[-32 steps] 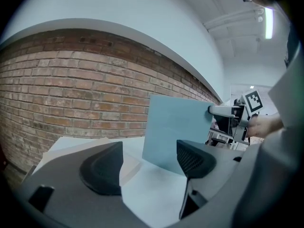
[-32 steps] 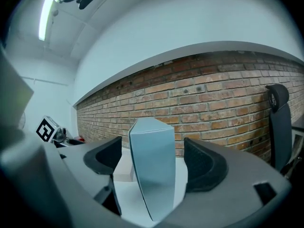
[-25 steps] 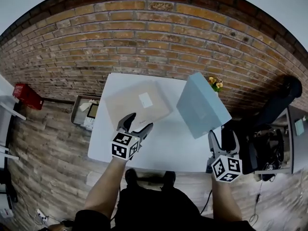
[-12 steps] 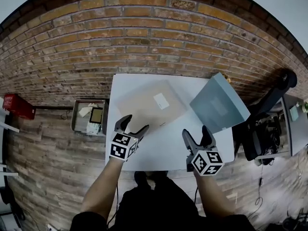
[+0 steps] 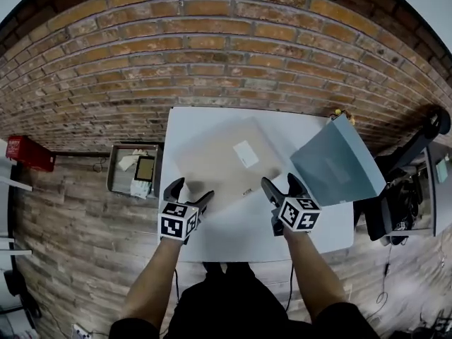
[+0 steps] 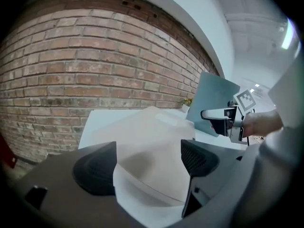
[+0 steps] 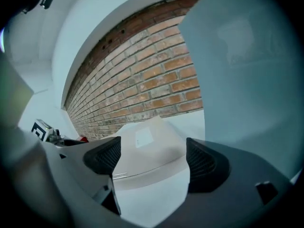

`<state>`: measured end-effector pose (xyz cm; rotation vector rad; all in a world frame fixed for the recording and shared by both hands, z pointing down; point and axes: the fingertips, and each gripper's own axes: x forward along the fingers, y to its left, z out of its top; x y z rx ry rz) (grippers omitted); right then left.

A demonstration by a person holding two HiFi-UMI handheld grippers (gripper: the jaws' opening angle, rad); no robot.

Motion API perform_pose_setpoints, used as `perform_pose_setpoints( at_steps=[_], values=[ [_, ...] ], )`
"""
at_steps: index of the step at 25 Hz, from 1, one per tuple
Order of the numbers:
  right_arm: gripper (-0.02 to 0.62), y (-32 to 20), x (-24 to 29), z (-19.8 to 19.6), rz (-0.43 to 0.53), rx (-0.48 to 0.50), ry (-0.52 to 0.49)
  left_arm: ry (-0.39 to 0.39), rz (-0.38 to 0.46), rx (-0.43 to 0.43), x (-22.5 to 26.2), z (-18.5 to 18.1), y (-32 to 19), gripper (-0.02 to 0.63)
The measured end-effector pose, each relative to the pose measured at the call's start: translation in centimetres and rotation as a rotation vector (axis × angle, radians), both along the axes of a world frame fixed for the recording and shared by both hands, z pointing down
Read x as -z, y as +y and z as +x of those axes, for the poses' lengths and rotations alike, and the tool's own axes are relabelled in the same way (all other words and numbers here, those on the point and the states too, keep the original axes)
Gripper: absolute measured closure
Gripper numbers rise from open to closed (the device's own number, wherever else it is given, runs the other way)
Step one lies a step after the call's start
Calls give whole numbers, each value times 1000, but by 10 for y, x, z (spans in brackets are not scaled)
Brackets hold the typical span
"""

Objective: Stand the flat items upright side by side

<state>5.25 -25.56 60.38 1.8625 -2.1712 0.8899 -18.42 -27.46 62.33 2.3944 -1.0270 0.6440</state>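
Beige parcel (image 5: 222,162) is lying flat left of the upright blue-grey box (image 5: 339,164), its near edge facing the left gripper (image 5: 191,191), whose jaws have just been opening wide, and the right gripper (image 5: 280,182), which is gaping too. Both are holding nothing.

White table (image 5: 240,233), beige flat box (image 5: 222,162) lying on it, grey-blue box (image 5: 339,167) standing at right end

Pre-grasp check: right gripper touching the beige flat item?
Cannot tell. Right gripper view: right gripper jaws open, beige flat item behind them; they hide any gap or contact.
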Motion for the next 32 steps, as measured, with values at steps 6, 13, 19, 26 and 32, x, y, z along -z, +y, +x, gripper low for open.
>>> perform_pose_setpoints(
  at_steps=[6,13,19,26,32],
  values=[
    [152,-24,-40,14,-82,28,-45,-16,-73,55,-25,-6,-5,164],
    [149,-38,-75,17,-177,72,-75,-34,-123,69,-45,-4,-2,163],
    [160,-42,-66,16,-167,103,-30,-38,-127,106,-48,-4,-5,164],
    [246,-31,-8,18,-42,104,91,36,-172,116,-46,-2,-3,166],
    [266,-25,45,15,49,94,137,97,-201,108,-42,5,1,166]
  ],
)
